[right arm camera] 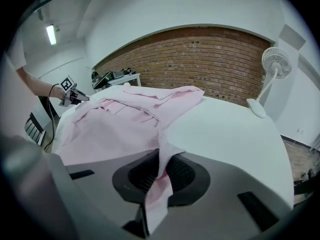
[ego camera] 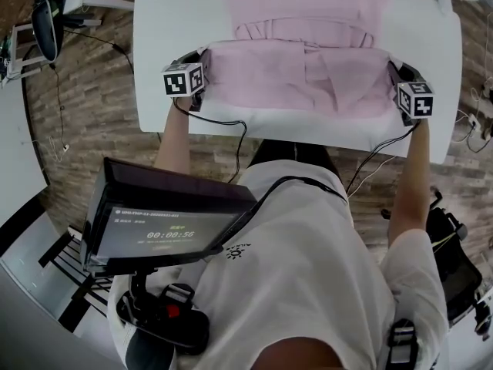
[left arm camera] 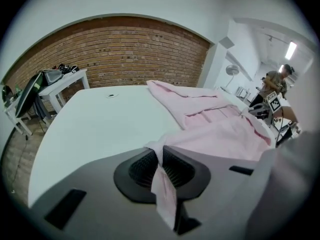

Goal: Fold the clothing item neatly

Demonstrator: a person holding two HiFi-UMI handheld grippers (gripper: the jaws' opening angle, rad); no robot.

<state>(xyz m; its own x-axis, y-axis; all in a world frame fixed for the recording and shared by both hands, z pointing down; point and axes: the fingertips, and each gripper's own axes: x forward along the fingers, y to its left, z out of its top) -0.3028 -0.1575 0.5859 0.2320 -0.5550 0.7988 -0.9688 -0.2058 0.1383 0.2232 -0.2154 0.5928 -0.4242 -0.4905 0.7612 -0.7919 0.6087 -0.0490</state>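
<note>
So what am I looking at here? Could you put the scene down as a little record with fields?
Item: pink garment, its near part doubled over
Surface: white table
Left hand-held gripper: shut on the garment's near left corner
Right hand-held gripper: shut on its near right corner
Background: brick wall, white fan

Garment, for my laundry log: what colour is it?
The garment is plain pale pink; the head view shows it best.
</note>
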